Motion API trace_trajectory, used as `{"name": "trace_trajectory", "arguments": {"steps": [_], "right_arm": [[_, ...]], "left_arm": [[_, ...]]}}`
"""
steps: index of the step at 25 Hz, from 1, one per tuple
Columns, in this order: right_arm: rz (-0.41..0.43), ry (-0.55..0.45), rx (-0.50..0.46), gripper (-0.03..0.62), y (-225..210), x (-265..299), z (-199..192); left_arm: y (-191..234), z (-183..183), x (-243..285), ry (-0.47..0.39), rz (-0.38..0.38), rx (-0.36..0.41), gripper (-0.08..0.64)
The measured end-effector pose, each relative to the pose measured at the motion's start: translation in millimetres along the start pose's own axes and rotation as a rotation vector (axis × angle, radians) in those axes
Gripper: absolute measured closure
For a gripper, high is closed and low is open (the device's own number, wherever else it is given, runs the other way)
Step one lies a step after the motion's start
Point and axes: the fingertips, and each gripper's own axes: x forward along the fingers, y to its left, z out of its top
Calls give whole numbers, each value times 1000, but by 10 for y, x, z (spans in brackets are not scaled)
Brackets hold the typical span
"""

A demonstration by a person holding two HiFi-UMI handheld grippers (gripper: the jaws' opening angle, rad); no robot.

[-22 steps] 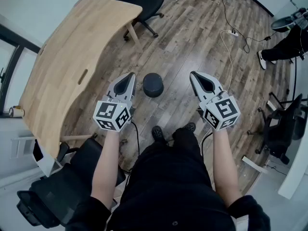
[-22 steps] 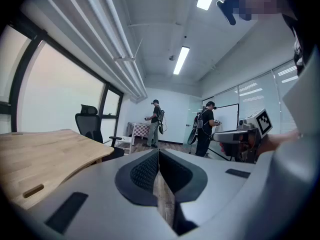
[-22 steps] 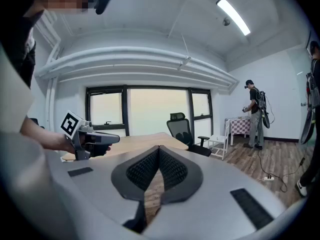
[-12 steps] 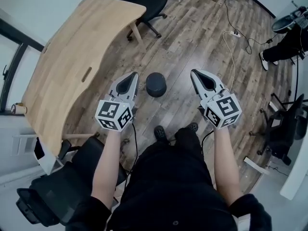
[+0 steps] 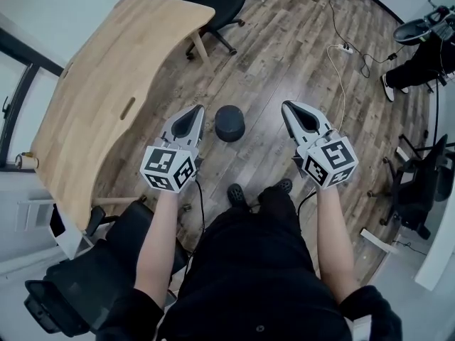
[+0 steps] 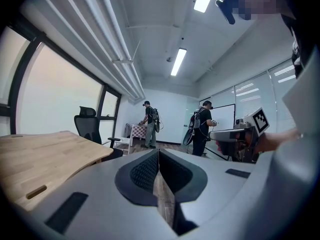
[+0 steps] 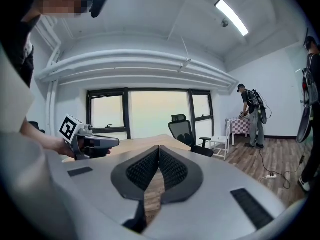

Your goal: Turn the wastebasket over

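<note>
Seen from above, a wooden desk (image 5: 106, 84) fills the left. We hold 2 grippers out over the floor (image 5: 284, 55). Our left gripper (image 5: 197, 111) has its jaws pressed together with nothing in them. The dark, round wastebasket (image 5: 229, 123) stands on the floor between the 2 grippers, touching neither. Our right gripper (image 5: 286, 107) is likewise closed and empty.

Bright, even, lit by ceiling strips (image 6: 178, 61) and windows (image 7: 150, 115) (pale glare on floor (image 5: 264, 123)); sharp at centre, strongly bowed and dark at edges.
</note>
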Motion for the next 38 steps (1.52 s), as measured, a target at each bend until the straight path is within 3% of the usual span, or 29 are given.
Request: {"name": "trace_trajectory", "arguments": {"steps": [8,16,25,38], "right_arm": [[-50,23,40,558,22,-114,-101],[-24,73,45,558,25,-118,-230],[8,64,85,558,-236,259,-239],[48,69,95,558,-803,820,-146]], "left_arm": [[40,-161,-35,27,-20,-28,541],[23,-319,90,53,-17,-69,541],[174,-301,307,88,8,-51,541],[363,-154,1010,112,19,-46,541]]}}
